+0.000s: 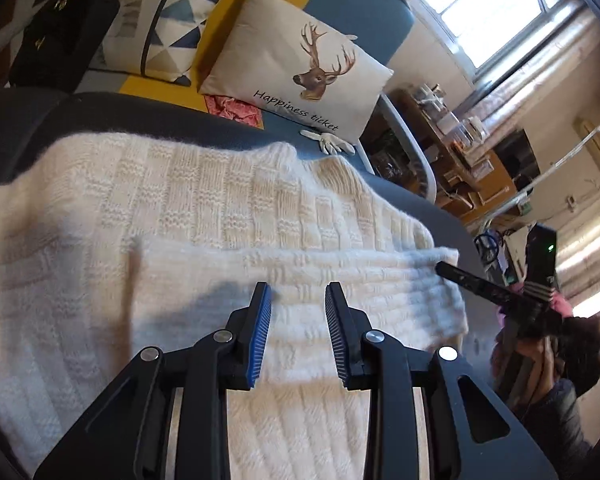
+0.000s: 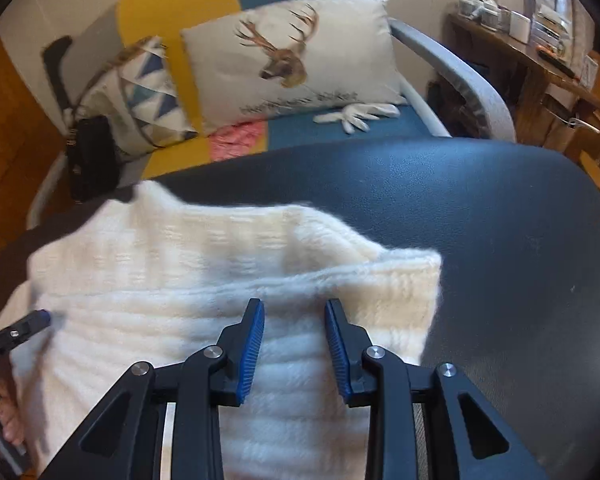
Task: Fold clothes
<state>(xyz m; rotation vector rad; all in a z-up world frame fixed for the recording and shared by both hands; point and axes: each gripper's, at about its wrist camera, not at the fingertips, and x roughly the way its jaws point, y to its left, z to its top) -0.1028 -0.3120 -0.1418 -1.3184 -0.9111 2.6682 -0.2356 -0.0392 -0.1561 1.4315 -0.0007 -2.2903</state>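
My left gripper (image 1: 296, 304) hovers over the cream, chunky-knit sweater (image 1: 180, 208), jaws spread, nothing between the blue pads; whether the tips brush the wool I cannot tell. The sweater lies on the dark, matte, round-edged table (image 2: 500, 220), covering its left part and stopping short of the far edge. A folded panel (image 1: 300, 280) lies across the sweater's near portion, its free end toward the table's right side. My right gripper (image 2: 294, 320) stands over that panel near its right end, jaws likewise parted and empty.

Judgement: the next fold needs a full pinch through both layers at matching points along the near edge, with both hands lifting together so the thick knit does not slump.

Beyond the far edge sits a sofa with a beige deer-print cushion (image 2: 292, 52), a triangle-patterned cushion (image 2: 140, 84), a black bag (image 2: 92, 156), a pink cloth (image 2: 238, 140) and a white glove (image 2: 356, 114). None obstructs; the table's right half offers room.
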